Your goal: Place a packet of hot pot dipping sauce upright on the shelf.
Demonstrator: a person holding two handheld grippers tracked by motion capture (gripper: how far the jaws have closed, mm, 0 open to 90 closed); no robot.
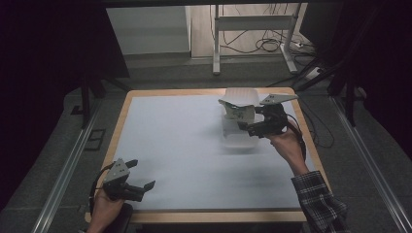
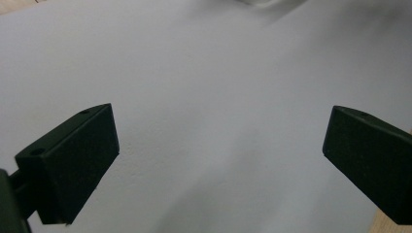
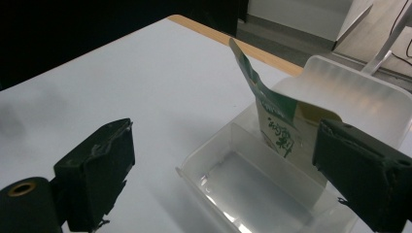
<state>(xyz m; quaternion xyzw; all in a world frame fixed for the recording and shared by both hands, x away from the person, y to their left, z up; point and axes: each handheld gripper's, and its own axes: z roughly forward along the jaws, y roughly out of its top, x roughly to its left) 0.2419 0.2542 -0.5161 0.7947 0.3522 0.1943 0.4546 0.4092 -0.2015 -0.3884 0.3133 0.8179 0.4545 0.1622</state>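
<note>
The high view looks forward and down from above the person's side, taking in the whole table (image 1: 170,145) and the floor beyond. The left gripper view sits close above the bare tabletop (image 2: 209,97), looking across it. The right gripper view looks down closely at the clear plastic container (image 3: 272,194), which the high view (image 1: 238,138) shares.

I see a green and white pouch (image 3: 277,121) standing up crooked inside the clear plastic box (image 3: 204,167) with its lid open.
</note>
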